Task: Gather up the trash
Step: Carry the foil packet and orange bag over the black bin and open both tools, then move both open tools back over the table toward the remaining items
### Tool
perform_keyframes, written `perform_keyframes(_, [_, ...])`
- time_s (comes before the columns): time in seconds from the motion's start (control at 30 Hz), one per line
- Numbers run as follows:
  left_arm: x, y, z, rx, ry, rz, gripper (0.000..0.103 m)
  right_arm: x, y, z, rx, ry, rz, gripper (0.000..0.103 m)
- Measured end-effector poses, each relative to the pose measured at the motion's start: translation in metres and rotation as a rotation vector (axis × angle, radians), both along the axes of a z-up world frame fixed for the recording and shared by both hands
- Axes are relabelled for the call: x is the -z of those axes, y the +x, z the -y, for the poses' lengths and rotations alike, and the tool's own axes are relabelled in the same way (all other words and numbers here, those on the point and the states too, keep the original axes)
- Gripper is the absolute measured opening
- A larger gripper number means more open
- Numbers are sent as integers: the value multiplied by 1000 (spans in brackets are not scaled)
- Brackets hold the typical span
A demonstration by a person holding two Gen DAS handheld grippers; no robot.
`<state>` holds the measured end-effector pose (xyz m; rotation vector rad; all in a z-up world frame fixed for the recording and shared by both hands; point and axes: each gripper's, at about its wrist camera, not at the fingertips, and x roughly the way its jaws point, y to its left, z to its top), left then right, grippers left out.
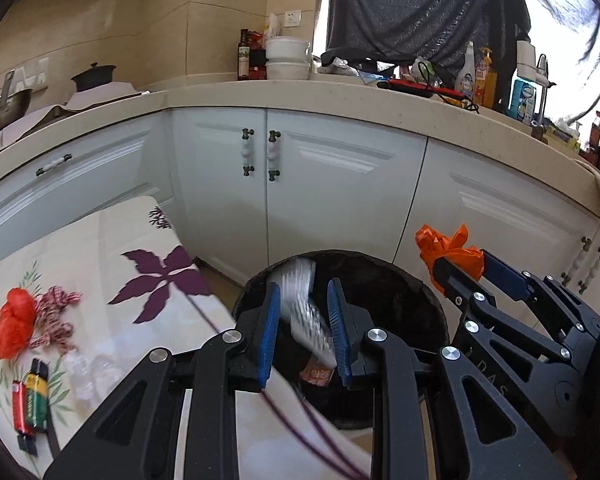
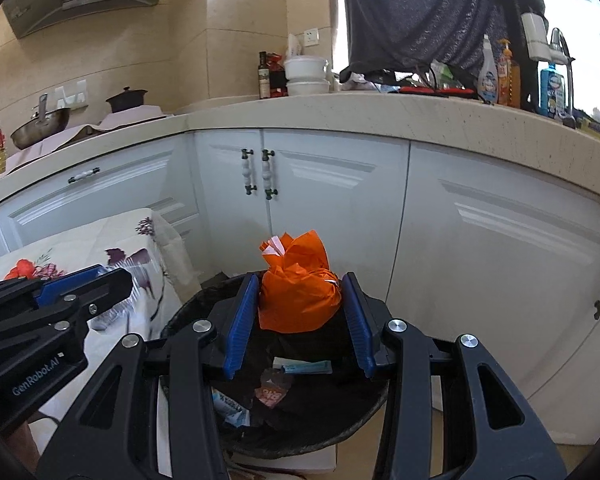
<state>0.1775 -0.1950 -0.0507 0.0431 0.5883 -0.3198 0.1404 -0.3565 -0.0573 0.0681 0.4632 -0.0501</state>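
Your left gripper (image 1: 304, 324) hung over the round black-lined trash bin (image 1: 428, 304), blue pads spread apart, with a blurred ribbed clear plastic piece (image 1: 304, 312) between them. Whether either pad touched the plastic, you could not tell from the blur.

Your right gripper (image 2: 300, 312) was clamped on a crumpled orange plastic bag (image 2: 296, 292), pads pressed against both its sides. In the left wrist view the same gripper (image 1: 460, 268) sat right of the bin, orange bag (image 1: 448, 248) bunched at its tips. In the right wrist view the bag was above the bin's (image 2: 360, 412) far half.

Inside the bin: a small orange-and-white printed wrapper (image 2: 270, 392), a flat teal-and-white packet (image 2: 304, 367), a blue-and-white printed wrapper (image 2: 230, 404) on the left.

To the left, a table with a cream cloth printed with purple leaves (image 1: 100, 248), touching or just beside the bin's left edge. On it, well away from the bin: a second crumpled red-orange plastic bag (image 1: 14, 320), a tangle of red-and-white twine (image 1: 56, 316) touching it, and nearer you a green-and-yellow battery (image 1: 34, 404) beside a red battery (image 1: 20, 408).

Behind the bin, white cabinet doors (image 1: 340, 184) under a beige stone countertop (image 1: 300, 96).
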Motion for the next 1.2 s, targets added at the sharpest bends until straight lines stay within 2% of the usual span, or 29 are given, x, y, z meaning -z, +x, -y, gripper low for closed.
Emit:
perform_keyframes(0.27, [11, 31, 18, 1, 13, -41, 27, 10, 23, 14, 31, 14, -8, 42])
perform_keyframes(0.4, [10, 33, 13, -9, -6, -45, 45, 13, 27, 14, 38, 18, -14, 43])
perform_keyframes(0.53, [8, 30, 4, -23, -8, -31, 49, 14, 26, 10, 35, 17, -15, 49])
perform_keyframes(0.87, [-4, 11, -41, -99, -22, -13, 54, 5, 12, -17, -8, 37, -15, 50])
perform_keyframes(1.2, [-4, -22, -112, -227, -20, -46, 55, -1, -8, -81, -134, 62, -28, 51])
